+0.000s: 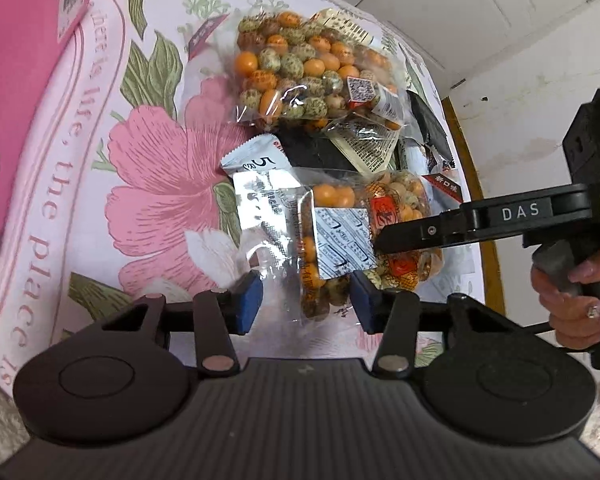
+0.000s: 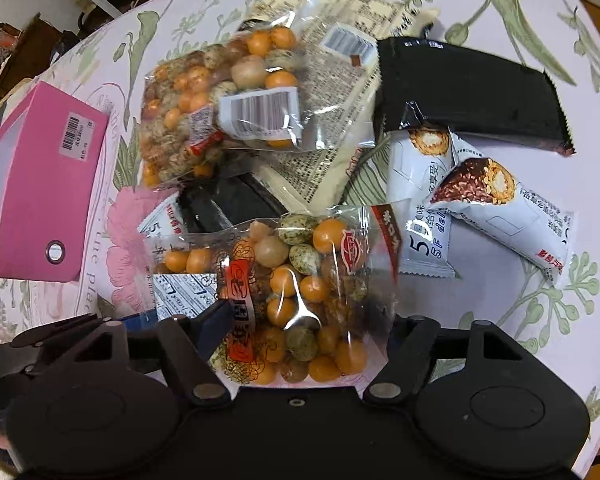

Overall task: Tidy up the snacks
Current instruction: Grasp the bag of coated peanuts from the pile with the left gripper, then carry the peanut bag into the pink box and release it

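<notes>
A pile of snacks lies on a floral tablecloth (image 1: 152,184). A clear bag of orange and speckled coated nuts (image 1: 364,240) lies nearest, and it also shows in the right wrist view (image 2: 300,300). My left gripper (image 1: 306,300) is open, its blue pads on either side of that bag's near end. My right gripper (image 2: 300,328) has the same bag between its fingers; its left pad (image 2: 214,328) touches the bag and the right finger is hidden behind it. A second nut bag (image 1: 312,68) (image 2: 220,112), black packets (image 2: 468,96) and white wafer-roll packets (image 2: 496,204) lie behind.
A pink box (image 2: 40,184) with a barcode label stands at the left of the table; it also shows in the left wrist view (image 1: 24,80). The right gripper's black body (image 1: 500,220) and the hand holding it reach in from the right. A white wall and door stand beyond the table.
</notes>
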`<action>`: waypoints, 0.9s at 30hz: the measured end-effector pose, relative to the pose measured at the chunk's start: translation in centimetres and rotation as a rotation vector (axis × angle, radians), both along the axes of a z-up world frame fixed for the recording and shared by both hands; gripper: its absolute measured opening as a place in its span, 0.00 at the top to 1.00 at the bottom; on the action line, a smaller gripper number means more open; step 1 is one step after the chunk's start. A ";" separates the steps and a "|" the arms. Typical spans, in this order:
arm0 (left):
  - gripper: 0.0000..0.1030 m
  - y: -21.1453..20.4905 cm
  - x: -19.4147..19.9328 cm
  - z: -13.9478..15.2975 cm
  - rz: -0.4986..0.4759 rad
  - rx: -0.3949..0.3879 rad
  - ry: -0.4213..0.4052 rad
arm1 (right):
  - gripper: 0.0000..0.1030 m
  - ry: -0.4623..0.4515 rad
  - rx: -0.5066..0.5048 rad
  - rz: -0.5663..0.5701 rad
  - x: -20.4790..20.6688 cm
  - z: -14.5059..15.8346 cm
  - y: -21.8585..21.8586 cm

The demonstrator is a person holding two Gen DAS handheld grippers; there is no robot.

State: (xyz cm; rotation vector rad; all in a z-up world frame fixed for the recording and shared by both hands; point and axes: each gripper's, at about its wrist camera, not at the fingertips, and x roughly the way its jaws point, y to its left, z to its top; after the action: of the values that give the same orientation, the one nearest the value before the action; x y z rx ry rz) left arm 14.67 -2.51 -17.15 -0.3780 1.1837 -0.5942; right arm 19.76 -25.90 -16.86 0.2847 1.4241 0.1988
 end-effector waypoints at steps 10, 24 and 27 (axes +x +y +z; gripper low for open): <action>0.57 1.7 -0.5 1.1 -0.008 -0.048 0.011 | 0.44 -0.055 -0.076 -0.023 -1.7 2.6 2.8; 0.57 2.8 -1.6 3.1 0.002 -0.034 0.025 | 0.43 -0.024 -0.051 -0.032 -3.1 4.4 3.5; 0.57 3.3 -2.4 3.6 0.011 -0.024 0.007 | 0.43 -0.032 -0.044 -0.013 -3.5 5.0 4.2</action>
State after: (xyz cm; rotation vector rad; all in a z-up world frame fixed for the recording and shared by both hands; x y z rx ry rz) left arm 12.26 0.82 -13.60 -0.4073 1.1817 -0.5988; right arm 16.23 -21.75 -11.88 0.2542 1.3927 0.1605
